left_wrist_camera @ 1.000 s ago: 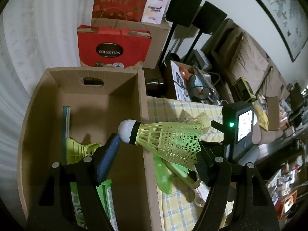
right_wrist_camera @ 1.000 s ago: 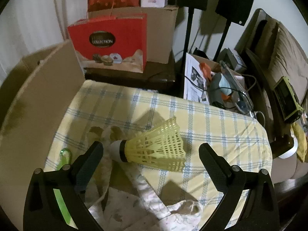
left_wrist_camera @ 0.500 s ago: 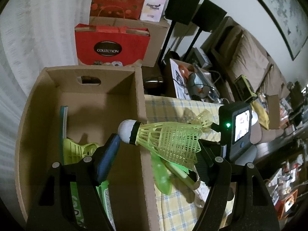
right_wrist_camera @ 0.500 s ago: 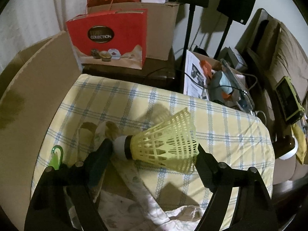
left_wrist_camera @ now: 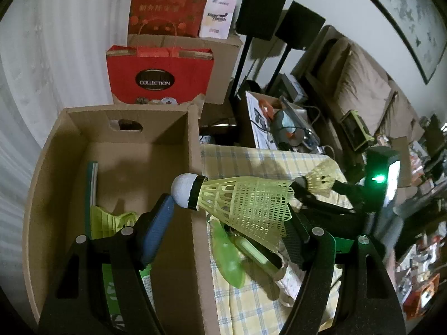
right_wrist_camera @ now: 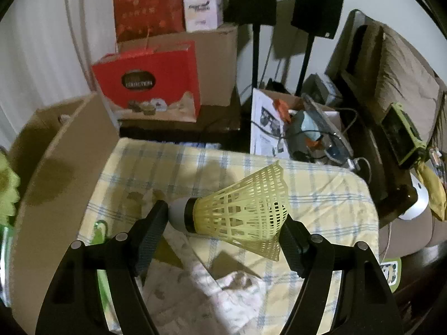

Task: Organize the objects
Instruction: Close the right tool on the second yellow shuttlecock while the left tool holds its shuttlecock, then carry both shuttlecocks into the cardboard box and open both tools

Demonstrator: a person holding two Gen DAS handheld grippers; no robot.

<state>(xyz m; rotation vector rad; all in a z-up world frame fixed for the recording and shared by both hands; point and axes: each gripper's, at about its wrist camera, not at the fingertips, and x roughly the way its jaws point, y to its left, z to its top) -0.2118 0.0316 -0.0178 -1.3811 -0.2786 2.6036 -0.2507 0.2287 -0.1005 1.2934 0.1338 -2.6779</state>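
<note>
My left gripper (left_wrist_camera: 227, 217) is shut on a yellow-green shuttlecock (left_wrist_camera: 240, 209), held sideways over the right wall of the open cardboard box (left_wrist_camera: 192, 150). My right gripper (right_wrist_camera: 223, 223) is shut on a second yellow shuttlecock (right_wrist_camera: 240, 212), lifted above the checked cloth (right_wrist_camera: 321, 195); this gripper and its shuttlecock (left_wrist_camera: 321, 180) also show in the left wrist view. Inside the box lie a yellow-green shuttlecock (left_wrist_camera: 107, 219), a green-edged flat item (left_wrist_camera: 91, 184) and a green packet (left_wrist_camera: 111, 284).
A green plastic piece (left_wrist_camera: 227, 254) and a patterned cloth bag (right_wrist_camera: 212, 287) lie on the checked cloth. A red gift bag (left_wrist_camera: 159, 81), a brown carton (right_wrist_camera: 220, 61), speaker stands (right_wrist_camera: 255, 64) and a cluttered box (right_wrist_camera: 304, 128) stand behind. A sofa (right_wrist_camera: 396, 89) is at the right.
My right gripper closed on the shuttlecock that lay on the cloth and lifted it. My left gripper has kept its shuttlecock and shifted slightly towards the box.
</note>
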